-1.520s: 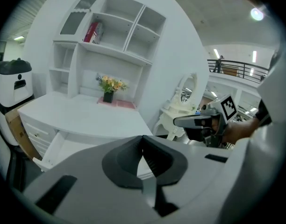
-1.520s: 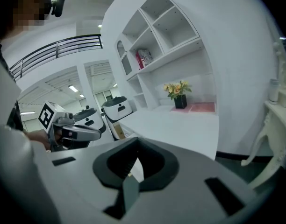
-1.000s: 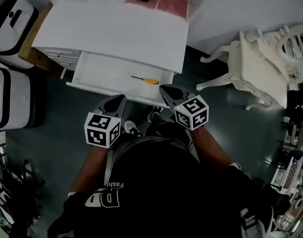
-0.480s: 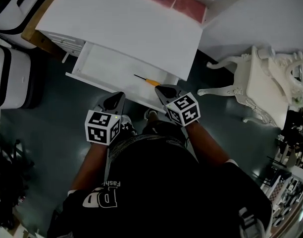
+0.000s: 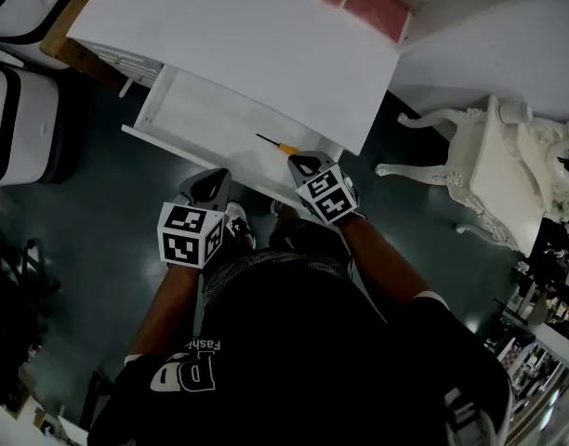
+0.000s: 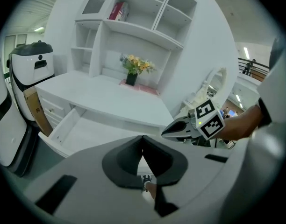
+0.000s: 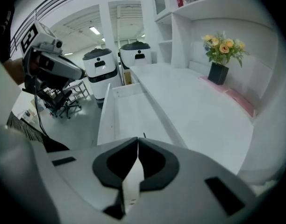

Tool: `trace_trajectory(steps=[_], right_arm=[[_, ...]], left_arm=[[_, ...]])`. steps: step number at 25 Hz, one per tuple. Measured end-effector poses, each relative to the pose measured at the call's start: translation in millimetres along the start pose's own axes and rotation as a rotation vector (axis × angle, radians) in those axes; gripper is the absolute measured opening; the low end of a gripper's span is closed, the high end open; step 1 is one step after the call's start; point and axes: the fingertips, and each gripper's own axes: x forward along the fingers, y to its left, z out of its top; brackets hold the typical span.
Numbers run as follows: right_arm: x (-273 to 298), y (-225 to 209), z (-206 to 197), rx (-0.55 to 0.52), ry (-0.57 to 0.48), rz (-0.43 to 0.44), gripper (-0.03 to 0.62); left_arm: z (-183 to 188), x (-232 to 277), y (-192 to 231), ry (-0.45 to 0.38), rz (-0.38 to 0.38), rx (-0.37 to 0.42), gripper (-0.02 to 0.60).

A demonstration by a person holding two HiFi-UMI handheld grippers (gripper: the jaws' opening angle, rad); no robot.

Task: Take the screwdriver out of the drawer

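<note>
The screwdriver (image 5: 278, 145), thin dark shaft with an orange handle, lies in the open white drawer (image 5: 205, 119) near its front right corner. My right gripper (image 5: 299, 162) hovers just right of the handle at the drawer's front edge, jaws shut and empty. In the right gripper view only the shaft's tip (image 7: 144, 135) peeks over the closed jaws of the right gripper (image 7: 137, 139). The left gripper (image 5: 210, 177) hangs in front of the drawer's front panel, shut with nothing in it. Its closed jaws (image 6: 143, 137) face the drawer (image 6: 84, 132).
The white desk top (image 5: 238, 45) overhangs the drawer's back, with a pink mat (image 5: 373, 7) and flowers (image 6: 135, 65) on it. An ornate white chair (image 5: 494, 170) stands to the right, white machines (image 5: 15, 128) and a cardboard box (image 5: 66, 49) to the left.
The right gripper has moved left and forward, close to the screwdriver's handle. The left gripper has hardly shifted. The head view has tilted, sliding the desk to the right.
</note>
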Motion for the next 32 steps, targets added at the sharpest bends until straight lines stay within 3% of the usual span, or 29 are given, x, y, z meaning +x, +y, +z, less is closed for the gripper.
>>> trace_trajectory(steps=[32], right_arm=[[130.7,-31.9,-73.9,-0.375,0.371,0.037,0.063]], left_arm=[[-30.4,12.6,38.6,0.068,0.098,-0.145,0.014]])
